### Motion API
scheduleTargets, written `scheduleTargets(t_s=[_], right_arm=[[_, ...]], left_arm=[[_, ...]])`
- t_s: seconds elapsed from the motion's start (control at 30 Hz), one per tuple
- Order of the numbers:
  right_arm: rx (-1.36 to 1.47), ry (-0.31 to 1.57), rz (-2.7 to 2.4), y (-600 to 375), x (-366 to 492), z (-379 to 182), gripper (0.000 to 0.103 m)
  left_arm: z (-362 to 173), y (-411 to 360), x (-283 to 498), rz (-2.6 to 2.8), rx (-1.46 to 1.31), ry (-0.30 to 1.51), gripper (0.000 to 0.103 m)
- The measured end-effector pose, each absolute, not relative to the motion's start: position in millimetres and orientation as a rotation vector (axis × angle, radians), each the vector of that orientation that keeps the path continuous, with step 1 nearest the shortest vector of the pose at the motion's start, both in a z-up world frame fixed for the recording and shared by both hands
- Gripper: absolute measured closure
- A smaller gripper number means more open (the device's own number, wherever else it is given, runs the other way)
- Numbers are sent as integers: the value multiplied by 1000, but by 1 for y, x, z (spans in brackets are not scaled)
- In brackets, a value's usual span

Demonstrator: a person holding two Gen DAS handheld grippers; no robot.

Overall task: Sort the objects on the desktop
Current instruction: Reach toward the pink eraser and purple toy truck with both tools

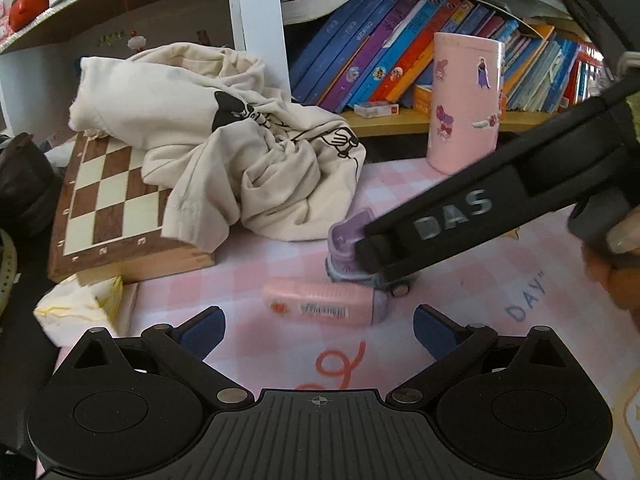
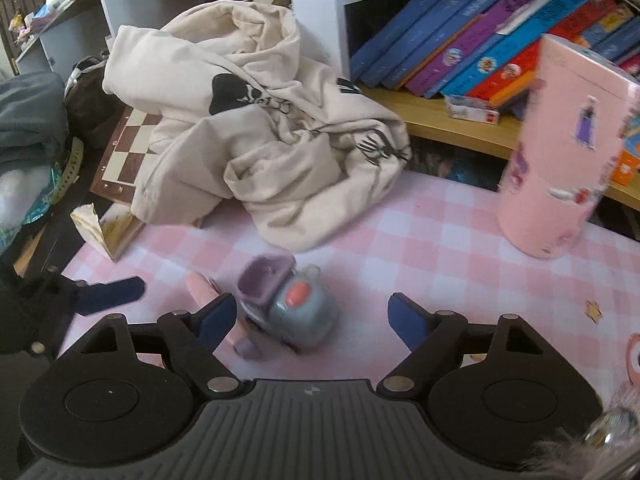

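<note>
The left gripper (image 1: 318,330) hovers low over the pink checked desk mat (image 1: 460,280), its blue-padded fingers spread wide with nothing between them. Just ahead of it a pink tube (image 1: 320,306) lies flat on its side. Touching the tube's far end sits a small grey-blue toy car (image 2: 302,316) with a purple top (an orange spot shows on its side). The right gripper (image 2: 314,320) reaches over this toy, jaws wide apart, the left finger just beside the toy and the right one well clear; it grips nothing. Farther back, a crumpled cream garment (image 1: 224,140) sprawls over a wooden chessboard (image 1: 108,208). To the right stands a pink cylindrical holder (image 1: 464,104) with stickers, upright. Behind it, leaning books (image 1: 380,44) fill a shelf.
</note>
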State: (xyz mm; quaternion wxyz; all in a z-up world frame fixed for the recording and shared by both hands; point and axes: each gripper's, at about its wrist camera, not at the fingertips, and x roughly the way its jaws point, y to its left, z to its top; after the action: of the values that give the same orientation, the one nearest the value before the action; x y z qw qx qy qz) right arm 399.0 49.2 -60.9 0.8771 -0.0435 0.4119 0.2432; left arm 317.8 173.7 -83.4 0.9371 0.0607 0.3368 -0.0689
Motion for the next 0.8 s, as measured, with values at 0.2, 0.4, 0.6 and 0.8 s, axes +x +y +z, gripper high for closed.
scheduleTargets(t_s=[0.2,0.4,0.6,0.8], right_arm=[[-102,887,535,63,415,-68,25],[-107,930,558,68,423,-76,39],[-83,926,565,65,423,-79,42],[-20,885,537,50,419,-67,43]], left_arm=[[-88,173,334,-152,82,689,4],[-96,177,344,-171,35,711,7],[-99,177,344,-194,28,698,9],[-98,174,344,-205,40,685,30]])
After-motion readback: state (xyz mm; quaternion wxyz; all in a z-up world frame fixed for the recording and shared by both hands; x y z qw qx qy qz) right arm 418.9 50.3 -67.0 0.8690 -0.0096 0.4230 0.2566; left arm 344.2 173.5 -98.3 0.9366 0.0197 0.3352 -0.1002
